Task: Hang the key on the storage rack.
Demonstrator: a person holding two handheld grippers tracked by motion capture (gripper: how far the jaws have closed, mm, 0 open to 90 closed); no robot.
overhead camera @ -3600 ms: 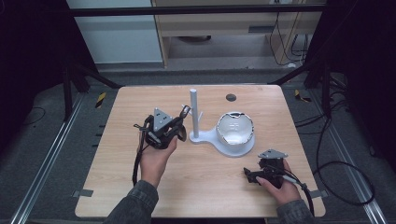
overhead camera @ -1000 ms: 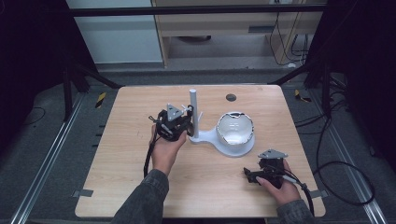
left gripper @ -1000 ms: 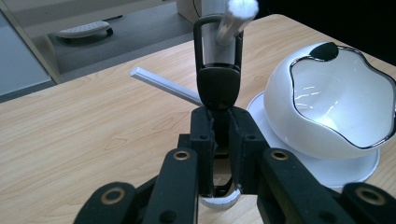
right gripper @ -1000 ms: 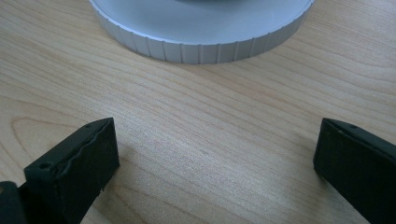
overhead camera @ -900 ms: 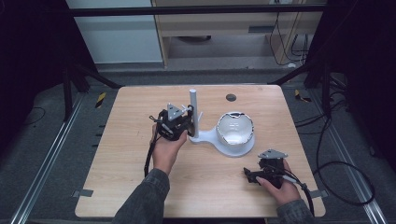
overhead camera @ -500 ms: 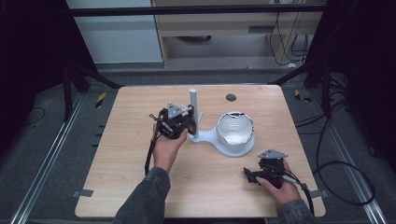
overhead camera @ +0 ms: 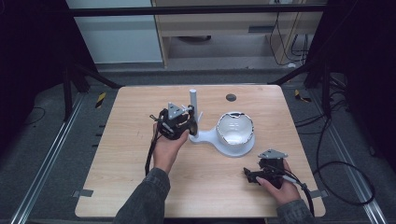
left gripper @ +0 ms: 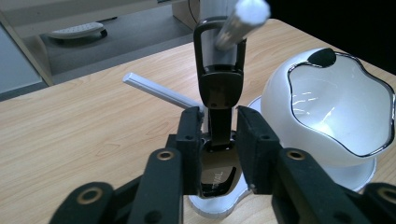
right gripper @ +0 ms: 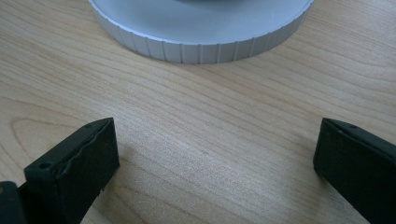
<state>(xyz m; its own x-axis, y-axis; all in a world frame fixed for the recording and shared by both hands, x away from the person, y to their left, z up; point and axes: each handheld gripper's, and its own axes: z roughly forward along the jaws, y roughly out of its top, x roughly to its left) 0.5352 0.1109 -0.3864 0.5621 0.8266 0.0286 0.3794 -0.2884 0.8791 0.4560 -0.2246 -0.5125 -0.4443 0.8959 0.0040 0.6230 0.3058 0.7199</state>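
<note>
**Left gripper view: the key fob may slip off its peg**

The left gripper [left gripper: 220, 122] has just been opening its jaws. The black key fob [left gripper: 218, 88] sits between them, no longer squeezed. Its loop hangs over a peg [left gripper: 243, 21] of the white stand [overhead camera: 201, 136] in the middle of the table [overhead camera: 130, 140].

If the hand pulls back crooked, a jaw may catch the fob and drag it off. The white bowl [left gripper: 336, 107] stands just beside and may get bumped.

The right gripper [right gripper: 215, 149] rests wide open near the front right corner, holding nothing.
</note>
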